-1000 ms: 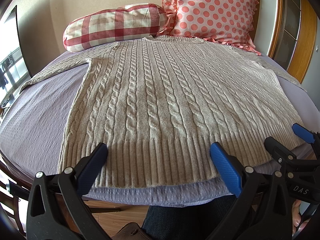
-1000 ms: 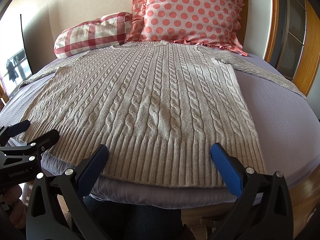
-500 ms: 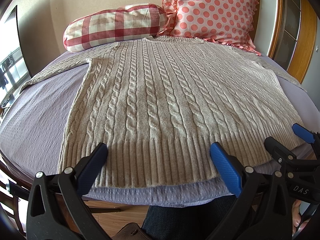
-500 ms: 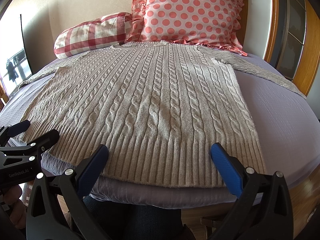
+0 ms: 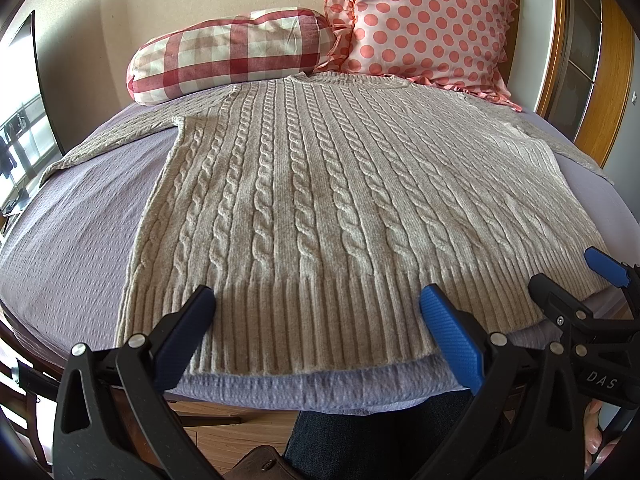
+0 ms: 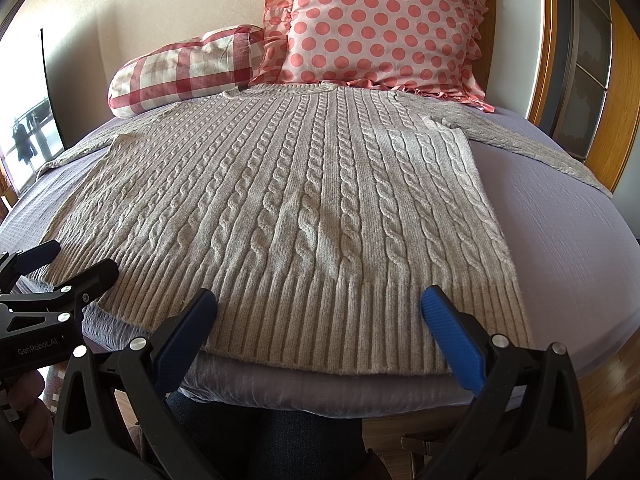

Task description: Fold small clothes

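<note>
Sweater [image 5: 320,200]: grey cable-knit, flat on lavender bedspread [image 5: 72,240], face up; collar far by the pillows, ribbed hem [image 5: 304,320] near, along the bed's near edge.
Sleeves: spread out far-left and far-right; neither folded in yet.
Long axis: near-to-far, straight away from both grippers.
Left gripper [image 5: 318,322]: fingers wide apart, holding nothing, hovering just over the left half of the hem.
Right gripper [image 6: 320,322]: fingers wide apart, holding nothing, hovering over the right half of the hem.
Key relation: sweater lies dead ahead of both pairs of fingers; hem is the closest edge, left hem corner [image 5: 128,320] nearer the left gripper, right hem corner [image 6: 520,360] nearer the right.
Stage (judgement): fold not started; likely a hem or side pinch next.
Background: checked bolster [image 5: 232,52] and polka-dot pillow [image 5: 424,20] touching the collar end.
</note>
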The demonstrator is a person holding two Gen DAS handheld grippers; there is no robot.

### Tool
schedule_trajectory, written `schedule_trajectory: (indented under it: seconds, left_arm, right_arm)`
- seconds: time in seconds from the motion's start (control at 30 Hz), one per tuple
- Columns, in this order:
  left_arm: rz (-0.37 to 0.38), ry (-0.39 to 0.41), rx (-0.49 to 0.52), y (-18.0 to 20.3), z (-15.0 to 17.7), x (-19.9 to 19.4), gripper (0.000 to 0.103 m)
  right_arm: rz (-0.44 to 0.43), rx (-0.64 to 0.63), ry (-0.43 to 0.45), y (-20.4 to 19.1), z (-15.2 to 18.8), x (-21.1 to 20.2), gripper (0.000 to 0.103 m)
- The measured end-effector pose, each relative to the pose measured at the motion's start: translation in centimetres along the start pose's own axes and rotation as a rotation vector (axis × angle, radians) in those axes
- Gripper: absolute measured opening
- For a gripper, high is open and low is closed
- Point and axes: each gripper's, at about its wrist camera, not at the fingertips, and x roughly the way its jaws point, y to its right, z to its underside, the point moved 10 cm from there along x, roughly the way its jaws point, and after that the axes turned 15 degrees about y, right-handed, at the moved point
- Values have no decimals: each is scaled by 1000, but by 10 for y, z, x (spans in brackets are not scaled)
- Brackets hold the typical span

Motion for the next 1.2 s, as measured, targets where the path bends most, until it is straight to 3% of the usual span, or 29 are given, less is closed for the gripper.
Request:
schedule_trajectory:
  seconds: [0.17,0.27,0.33,0.4,0.53,0.63,0.7,0.73,0.77,0.87,1.07,1.2]
  left_arm:
    - [1,-1,1,0,0,0,101]
    - [4,-7,6,0,0,0,101]
    - [10,-15,14,0,0,1,101]
    - [18,-28,20,1,-2,2,101]
    - [49,-48,10,0,-7,8,101]
    - [118,-23,-73,-10,-21,7,101]
    - [124,10,-118,-20,-32,8,101]
    - [121,33,-139,-27,-38,8,101]
    - [110,69,-162,-36,-48,8,101]
    - [67,141,-194,-58,-68,10,101]
    - [-16,143,-226,-94,-86,24,101]
    - [-33,130,-252,-110,-86,32,101]
  right_arm:
    - [-5,-3,5,-6,1,-1,102]
    - [-66,12,11,-5,-4,1,102]
    - [-163,126,29,16,-22,-2,102]
    - [-162,221,71,41,-39,1,102]
    - [-17,350,116,136,-79,6,102]
    - [89,490,113,219,-101,17,102]
    - [154,599,110,278,-110,30,101]
    - [183,639,111,299,-112,36,98]
    - [222,684,113,326,-113,43,87]
    - [311,812,93,388,-103,63,67]
    - [441,1047,21,462,-60,99,48]
    - [466,1112,81,487,-58,108,44]
